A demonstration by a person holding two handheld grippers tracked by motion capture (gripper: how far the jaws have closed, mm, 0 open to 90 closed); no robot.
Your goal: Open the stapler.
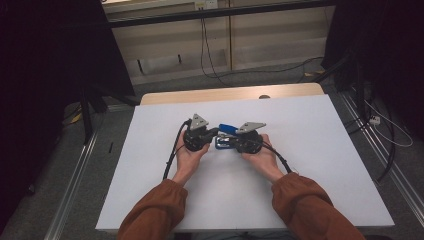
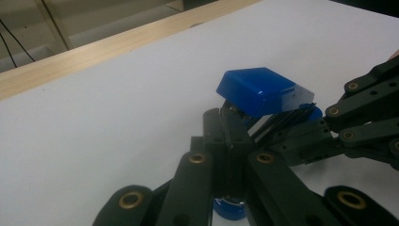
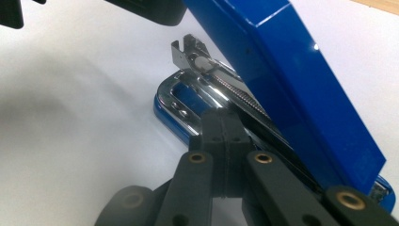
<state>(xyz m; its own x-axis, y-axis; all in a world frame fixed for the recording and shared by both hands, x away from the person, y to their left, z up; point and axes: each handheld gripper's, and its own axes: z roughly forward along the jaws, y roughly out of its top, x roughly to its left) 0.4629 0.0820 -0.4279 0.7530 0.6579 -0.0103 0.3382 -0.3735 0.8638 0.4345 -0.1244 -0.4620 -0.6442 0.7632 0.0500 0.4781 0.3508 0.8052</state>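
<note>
On the white worktop [image 1: 310, 165] a person holds one gripper in each hand, and a blue stapler [image 1: 226, 136] lies between the two. The left gripper [image 1: 212, 133] points to the right and the right gripper [image 1: 226, 144] points to the left, so their tips meet at the stapler near the middle of the worktop. In the left gripper view, the left gripper [image 2: 225, 123] has its jaws pressed together with no gap, and their tip lies against the stapler [image 2: 258, 90], just under its raised blue lid; I cannot tell if anything thin is pinched between them. A round blue part of the stapler shows below the jaws, close to the camera. The right gripper [image 2: 308, 126] comes in from the right of that view and reaches the stapler under the same lid. In the right gripper view, the right gripper [image 3: 225, 121] is also fully closed, its tip resting on the metal staple channel of the stapler [image 3: 301, 89]. The blue lid is tilted up and open, running to the right of and above this gripper, and the shiny metal base lies just in front of its tip. Both sleeves [image 1: 155, 212] are rust brown, and a black cable [image 1: 172, 152] trails from the left gripper.
</note>
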